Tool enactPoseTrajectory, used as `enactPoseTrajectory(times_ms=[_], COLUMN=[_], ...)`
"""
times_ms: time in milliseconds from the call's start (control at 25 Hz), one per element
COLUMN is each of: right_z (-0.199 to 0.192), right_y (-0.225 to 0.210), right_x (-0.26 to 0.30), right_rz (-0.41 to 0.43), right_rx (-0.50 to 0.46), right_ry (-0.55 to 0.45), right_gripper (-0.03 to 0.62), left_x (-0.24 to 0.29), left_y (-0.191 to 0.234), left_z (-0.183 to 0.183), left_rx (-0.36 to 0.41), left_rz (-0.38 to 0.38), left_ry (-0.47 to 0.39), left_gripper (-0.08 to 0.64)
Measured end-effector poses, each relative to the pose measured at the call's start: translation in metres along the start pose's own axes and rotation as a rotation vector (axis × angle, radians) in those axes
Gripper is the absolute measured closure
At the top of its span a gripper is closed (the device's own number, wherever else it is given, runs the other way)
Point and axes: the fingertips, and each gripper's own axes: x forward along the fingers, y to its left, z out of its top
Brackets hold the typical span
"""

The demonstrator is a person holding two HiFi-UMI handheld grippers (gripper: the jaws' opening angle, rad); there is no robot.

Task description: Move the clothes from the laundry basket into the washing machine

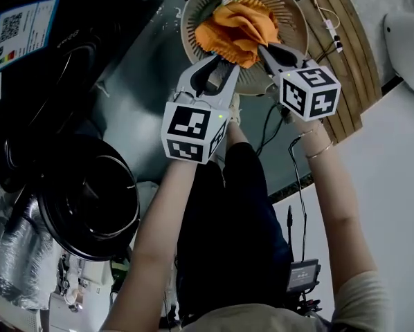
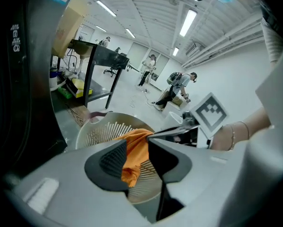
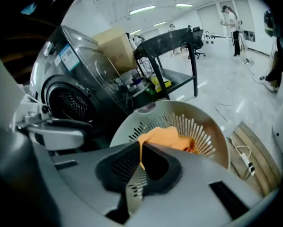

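right gripper clamped on orange cloth over laundry basket, ready for carry to washing machine; left gripper narrow, cloth between jaws, apparently unpinched.

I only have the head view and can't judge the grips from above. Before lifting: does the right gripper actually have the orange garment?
Observer: Yes. The right gripper view shows the right gripper with jaws together on an edge of the orange garment.
Operator: And the left?
Observer: The left gripper view shows the left gripper with jaws apart; the garment hangs between them, unpinched.
Operator: Washer open?
Observer: Yes, the right gripper view looks into the washing machine, its perforated drum exposed.
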Motion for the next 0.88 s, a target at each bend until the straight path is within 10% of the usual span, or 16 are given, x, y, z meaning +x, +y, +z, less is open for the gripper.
enactPoseTrajectory(times_ms=[320,640,760,880], right_z=[0.044,0.048,0.042,0.039], right_y=[0.083,0.186,0.212,0.232], right_x=[-0.09,-0.114,-0.116,-0.114], right_rz=[0.103,0.293,0.333,0.373], right_rx=[0.104,0.048,0.052,0.052], right_ry=[-0.175,-0.203,-0.223,-0.24], right_gripper=[0.578,0.578,0.577,0.577], left_x=[-0.019,-0.056,-0.078,-0.099], left_y=[-0.046,-0.043,-0.043,-0.045], left_z=[0.005,0.012,0.011,0.003], left_rx=[0.229,0.459,0.497,0.525], left_rz=[-0.133,-0.207,-0.265,-0.288], left_ry=[0.068,-0.019,-0.06,-0.063], left_gripper=[0.236,0.212,0.238,0.476])
